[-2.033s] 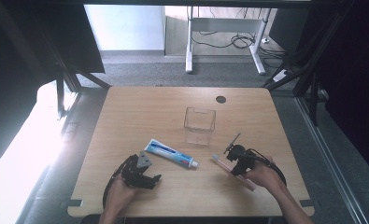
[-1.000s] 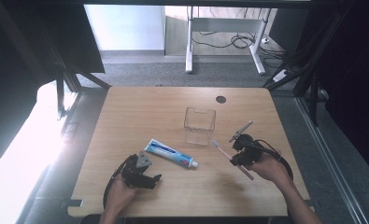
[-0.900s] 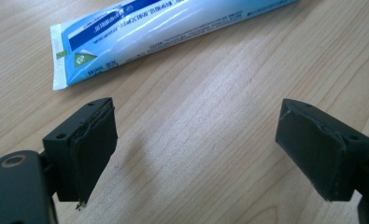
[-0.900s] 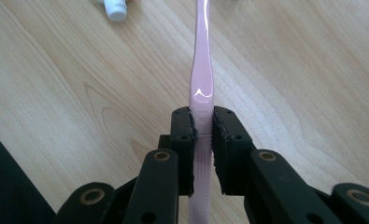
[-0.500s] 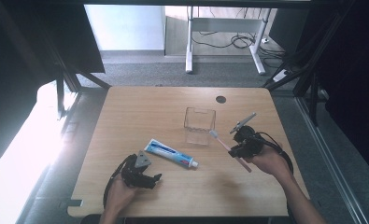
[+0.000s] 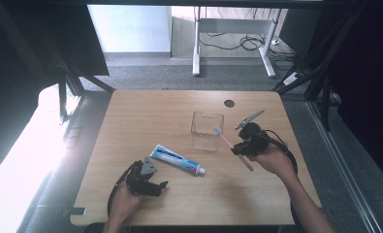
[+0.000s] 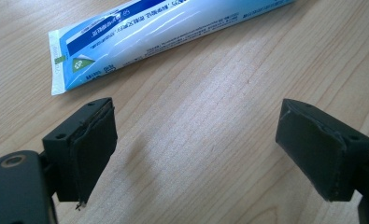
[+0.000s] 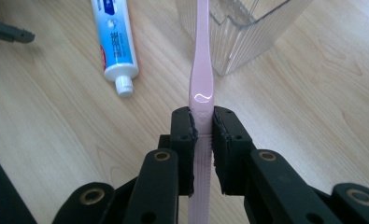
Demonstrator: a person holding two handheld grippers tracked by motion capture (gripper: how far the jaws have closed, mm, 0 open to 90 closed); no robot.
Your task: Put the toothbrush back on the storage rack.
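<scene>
While my right gripper (image 6: 236, 149) clamps the pink toothbrush (image 6: 224, 139) by its handle, the high view shows the brush slanting up and away from my hand, its bristle end hanging just at the near right corner of the clear cup (image 6: 207, 130). That hand is far nearer the cup than my left gripper (image 6: 152, 187), which rests on the table (image 6: 145, 111) near the front edge, beside the toothpaste tube (image 6: 175, 159).

From the left gripper view, my jaws stand wide apart with nothing between them, the tube's crimped end (image 7: 74, 60) just beyond.

From the right gripper view, the toothbrush (image 8: 202, 74) runs straight ahead between my pads (image 8: 186, 140), its long axis aimed past the cup wall (image 8: 247, 35), which stands ahead and to the right; I judge it must tip upright over the rim. The tube's cap (image 8: 123, 86) lies off to the left, clear of that path.
</scene>
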